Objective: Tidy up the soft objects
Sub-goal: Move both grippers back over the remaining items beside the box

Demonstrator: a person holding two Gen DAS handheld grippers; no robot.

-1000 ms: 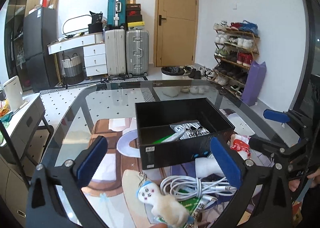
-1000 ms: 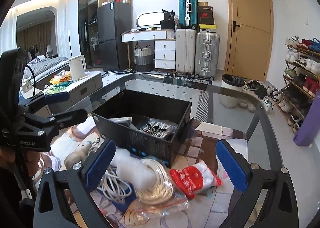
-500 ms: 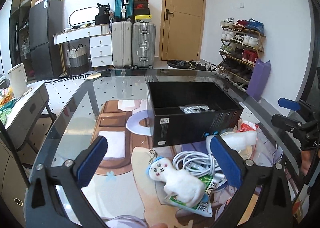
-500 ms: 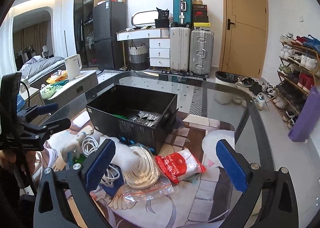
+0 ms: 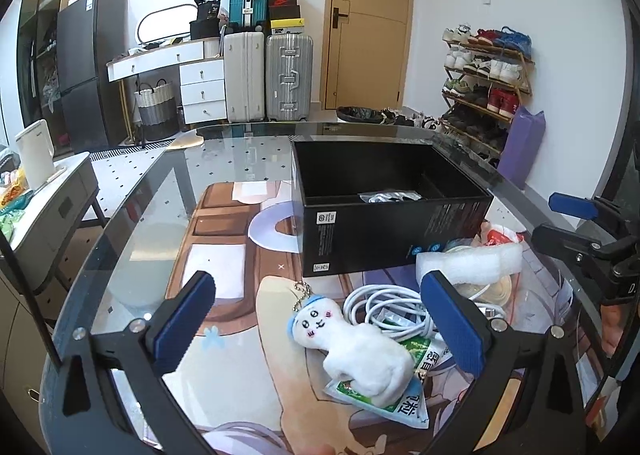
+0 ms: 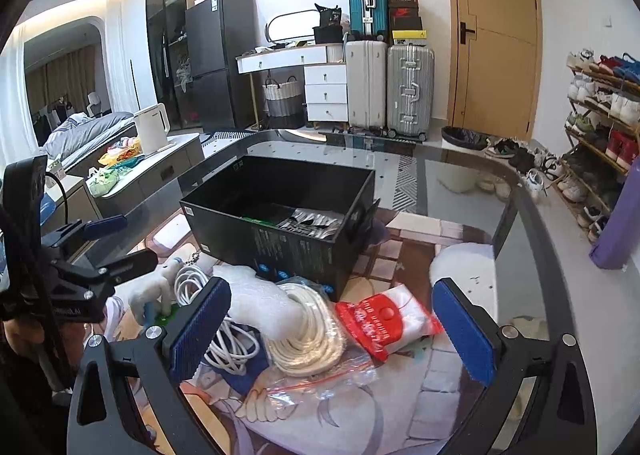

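Note:
A black open box (image 5: 394, 215) stands on the glass table and holds a few packets (image 6: 312, 221). In front of it lies a pile: a white plush toy (image 5: 356, 347) on a green packet (image 5: 412, 399), a white cable coil (image 5: 384, 307), a white foam piece (image 5: 468, 265), a white rope coil (image 6: 308, 327) and a red-and-white pouch (image 6: 384, 321). My left gripper (image 5: 320, 327) is open and empty, above the plush toy. My right gripper (image 6: 332, 327) is open and empty, above the rope and pouch.
A printed mat (image 5: 224, 255) covers the glass table (image 5: 132, 215), whose curved edge runs close on both sides. A clear zip bag (image 6: 320, 379) lies under the rope. Suitcases (image 5: 266, 79), a drawer unit, a shoe rack (image 5: 484, 83) and a door stand behind.
Both grippers have drawn back and lower from the box, so the pile of soft objects now lies between their fingers. Nothing on the table has moved.

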